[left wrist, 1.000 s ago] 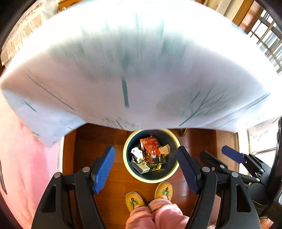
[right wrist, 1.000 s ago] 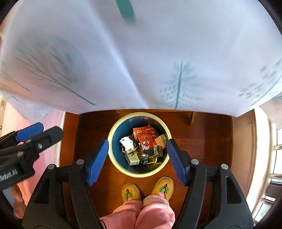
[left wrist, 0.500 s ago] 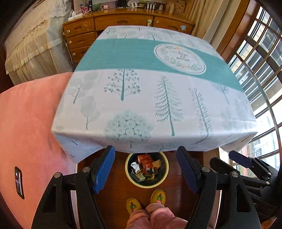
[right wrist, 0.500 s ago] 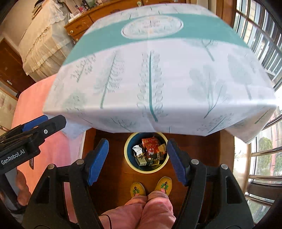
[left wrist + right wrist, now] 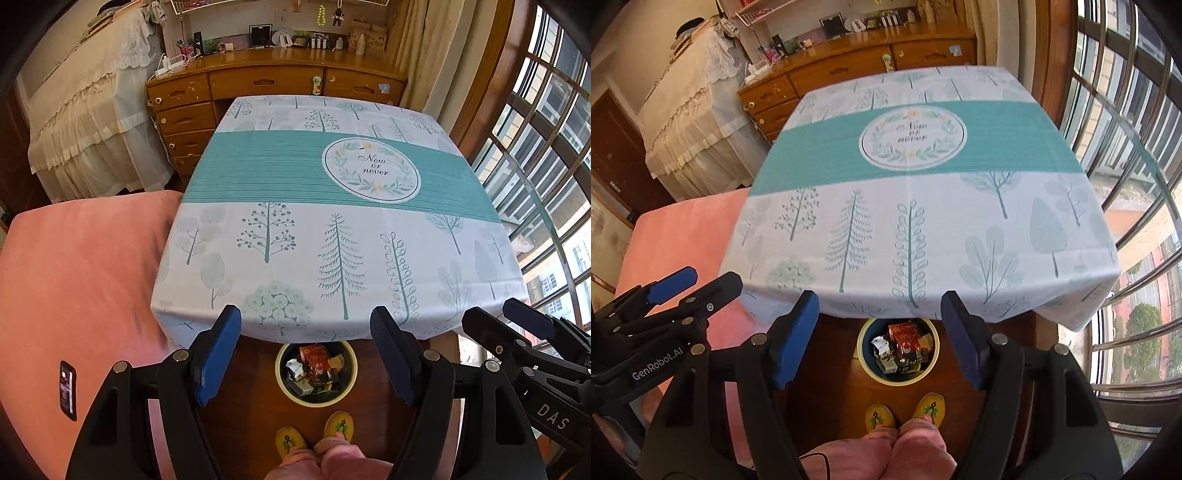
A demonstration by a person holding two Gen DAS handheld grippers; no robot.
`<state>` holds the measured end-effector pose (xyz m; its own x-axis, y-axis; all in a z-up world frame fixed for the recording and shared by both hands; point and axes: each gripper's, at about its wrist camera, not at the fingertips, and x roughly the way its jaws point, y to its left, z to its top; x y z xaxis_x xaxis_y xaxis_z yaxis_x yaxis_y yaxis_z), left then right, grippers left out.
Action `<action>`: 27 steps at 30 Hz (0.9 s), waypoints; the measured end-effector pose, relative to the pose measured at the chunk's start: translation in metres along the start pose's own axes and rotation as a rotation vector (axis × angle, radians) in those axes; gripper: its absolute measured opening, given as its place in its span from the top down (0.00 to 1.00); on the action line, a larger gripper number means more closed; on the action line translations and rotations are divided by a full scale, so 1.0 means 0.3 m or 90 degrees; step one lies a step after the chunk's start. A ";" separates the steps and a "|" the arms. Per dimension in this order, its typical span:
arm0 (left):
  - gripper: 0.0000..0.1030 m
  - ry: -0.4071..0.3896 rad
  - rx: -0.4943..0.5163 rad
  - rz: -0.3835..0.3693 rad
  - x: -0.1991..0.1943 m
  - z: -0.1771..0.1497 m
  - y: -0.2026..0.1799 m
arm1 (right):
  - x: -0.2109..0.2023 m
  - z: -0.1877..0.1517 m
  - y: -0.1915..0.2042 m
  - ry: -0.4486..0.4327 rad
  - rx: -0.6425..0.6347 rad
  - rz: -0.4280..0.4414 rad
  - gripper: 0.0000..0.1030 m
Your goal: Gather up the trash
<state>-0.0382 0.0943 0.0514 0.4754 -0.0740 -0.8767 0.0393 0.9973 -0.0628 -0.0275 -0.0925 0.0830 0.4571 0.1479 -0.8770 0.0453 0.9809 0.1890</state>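
Both the left gripper (image 5: 306, 354) and right gripper (image 5: 880, 338) gape apart, empty, framing the trash-filled bin (image 5: 316, 398) at lower centre.

A tree-print tablecloth (image 5: 332, 236) with a teal band covers the surface. Behind it stands a wooden dresser (image 5: 258, 88), to the left a pink bed (image 5: 74, 280). Yellow slippers (image 5: 905, 411) rest on the wooden floor (image 5: 251, 398).

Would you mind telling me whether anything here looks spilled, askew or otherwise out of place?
Nothing stands out. The tablecloth lies flat, and the trash sits inside the bin on the floor by the table's near edge, none spilled. Both tools, left and right, are open and empty.
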 end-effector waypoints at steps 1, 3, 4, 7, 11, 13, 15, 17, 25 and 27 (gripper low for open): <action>0.29 -0.002 0.002 0.001 -0.010 0.007 -0.007 | -0.012 0.008 0.002 -0.005 -0.001 0.000 0.36; 0.29 -0.005 0.005 0.003 -0.018 0.019 -0.012 | -0.026 0.018 0.008 -0.013 -0.004 0.002 0.36; 0.29 -0.008 0.005 0.003 -0.022 0.023 -0.015 | -0.036 0.025 0.010 -0.017 -0.006 0.002 0.36; 0.29 -0.014 0.002 0.005 -0.036 0.037 -0.021 | -0.045 0.037 0.005 -0.022 -0.011 0.003 0.36; 0.29 -0.018 -0.004 0.006 -0.039 0.052 -0.028 | -0.045 0.050 0.005 -0.028 -0.011 0.003 0.36; 0.29 -0.019 -0.005 0.006 -0.037 0.058 -0.034 | -0.044 0.055 0.006 -0.032 -0.014 0.004 0.36; 0.29 -0.021 -0.005 0.007 -0.035 0.064 -0.039 | -0.044 0.061 0.002 -0.033 -0.017 0.003 0.36; 0.29 -0.023 -0.005 0.008 -0.033 0.069 -0.041 | -0.041 0.065 -0.001 -0.034 -0.018 0.004 0.36; 0.29 -0.021 -0.006 0.010 -0.016 0.082 -0.038 | -0.021 0.079 -0.005 -0.034 -0.025 0.004 0.36; 0.29 -0.022 -0.005 0.009 -0.015 0.083 -0.037 | -0.024 0.081 -0.004 -0.036 -0.025 0.004 0.36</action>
<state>-0.0189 0.0833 0.0680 0.5065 -0.0595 -0.8602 0.0253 0.9982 -0.0541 -0.0094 -0.0977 0.0999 0.5062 0.1484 -0.8495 0.0076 0.9843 0.1765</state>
